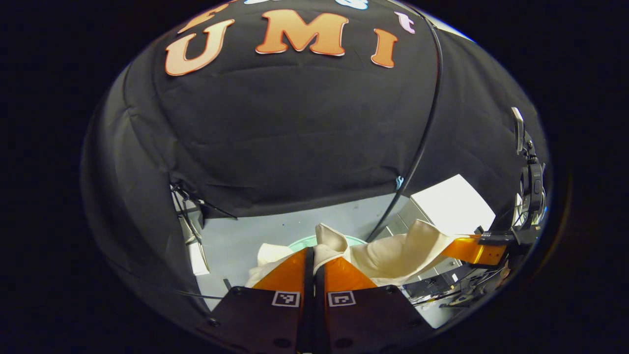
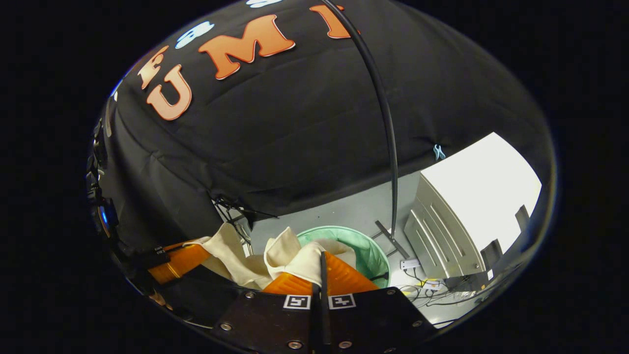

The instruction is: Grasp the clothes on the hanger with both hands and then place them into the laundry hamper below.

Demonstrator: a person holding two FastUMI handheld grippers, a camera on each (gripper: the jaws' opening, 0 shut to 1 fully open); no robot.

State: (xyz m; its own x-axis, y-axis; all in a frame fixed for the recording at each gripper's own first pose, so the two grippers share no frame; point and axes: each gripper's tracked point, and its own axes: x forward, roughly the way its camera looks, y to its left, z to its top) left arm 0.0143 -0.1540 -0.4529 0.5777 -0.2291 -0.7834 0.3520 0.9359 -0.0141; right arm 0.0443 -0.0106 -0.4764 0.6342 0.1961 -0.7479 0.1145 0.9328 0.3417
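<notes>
A cream garment (image 1: 393, 253) hangs stretched between both grippers, above a pale green laundry hamper (image 1: 302, 242). In the left gripper view my left gripper (image 1: 313, 255) is shut on a bunched corner of the cloth, and the right gripper (image 1: 474, 250) holds the far end at the right. In the right gripper view my right gripper (image 2: 323, 260) is shut on a fold of the garment (image 2: 290, 258), with the hamper (image 2: 366, 250) just beyond and below. The left gripper (image 2: 182, 260) shows at the left, clamped on the other end.
A black rack pole (image 2: 388, 147) runs down to a base on the grey floor (image 2: 344, 214) beside the hamper. A white cabinet (image 2: 442, 236) stands at the right, with cables (image 2: 432, 290) on the floor near it. Camera gear (image 1: 530, 182) hangs at the right edge.
</notes>
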